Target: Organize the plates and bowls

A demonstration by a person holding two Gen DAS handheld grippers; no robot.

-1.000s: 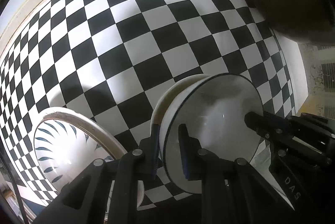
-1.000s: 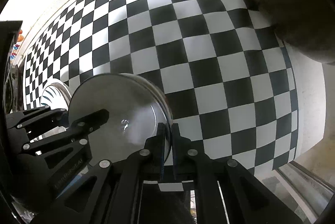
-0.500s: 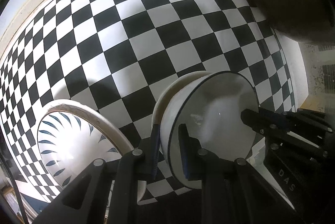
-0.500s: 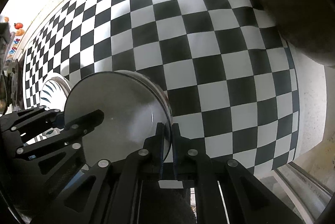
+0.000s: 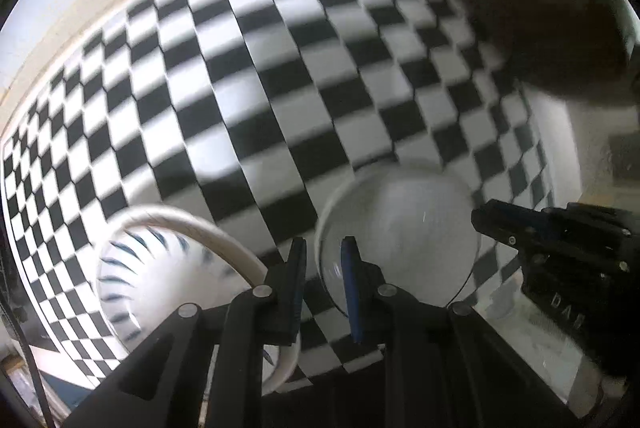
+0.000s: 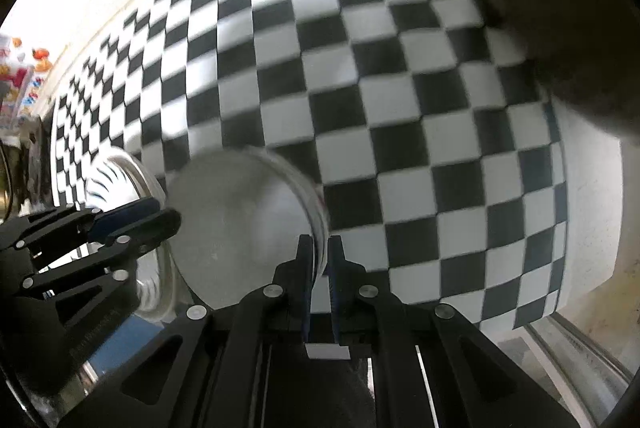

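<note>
White bowl (image 5: 400, 240) rim pinched by left gripper (image 5: 323, 268), right gripper (image 6: 319, 260).

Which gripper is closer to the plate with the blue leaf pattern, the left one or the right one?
Left. The left gripper grips the white bowl's rim right beside the leaf-pattern plate. The right gripper grips the bowl's opposite rim, with the bowl between it and the plate.

Both fisheye views were motion-blurred; I saw the checkered cloth (image 5: 248, 99) smeared and curving hard toward dark vignetted rims. Light was bright and diffuse. The white bowl (image 6: 244, 220) showed soft glare; a dark blurred mass filled the upper right.
</note>
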